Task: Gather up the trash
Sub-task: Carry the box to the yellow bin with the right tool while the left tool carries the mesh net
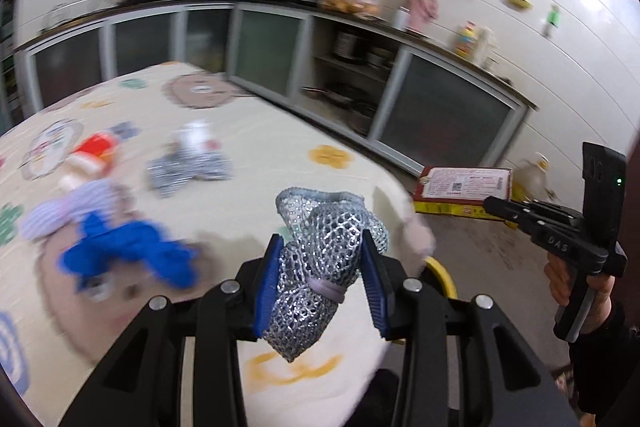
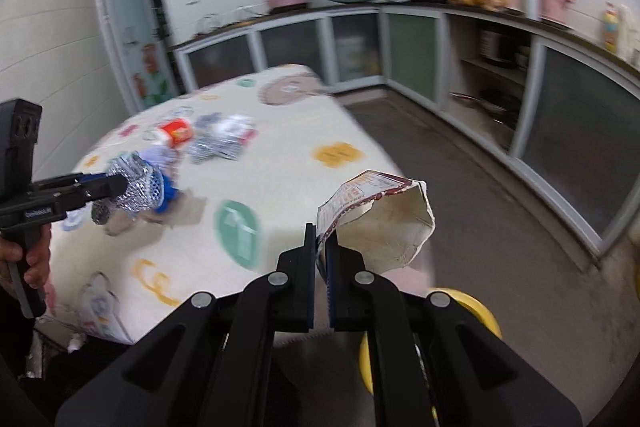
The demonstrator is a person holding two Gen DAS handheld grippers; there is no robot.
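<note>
My left gripper [image 1: 320, 255] is shut on a silver mesh scrubber [image 1: 324, 243], held above the near edge of the patterned table [image 1: 280, 139]; it also shows at the left of the right wrist view [image 2: 132, 183]. My right gripper [image 2: 322, 239] is shut on the edge of a torn paper carton [image 2: 384, 223], open end facing me, held past the table's right edge. In the left wrist view the right gripper [image 1: 490, 205] holds the same carton [image 1: 466, 187] at right. More trash lies on the table: a blue cloth [image 1: 132, 251], a red-and-white cup [image 1: 94, 151], crumpled striped wrappers [image 1: 188, 167].
A yellow bin rim [image 2: 476, 307] sits on the floor below the right gripper, also seen in the left wrist view [image 1: 442, 275]. Kitchen cabinets [image 2: 576, 131] and a counter with bowls line the back and right walls. The grey floor [image 2: 480, 195] lies between table and cabinets.
</note>
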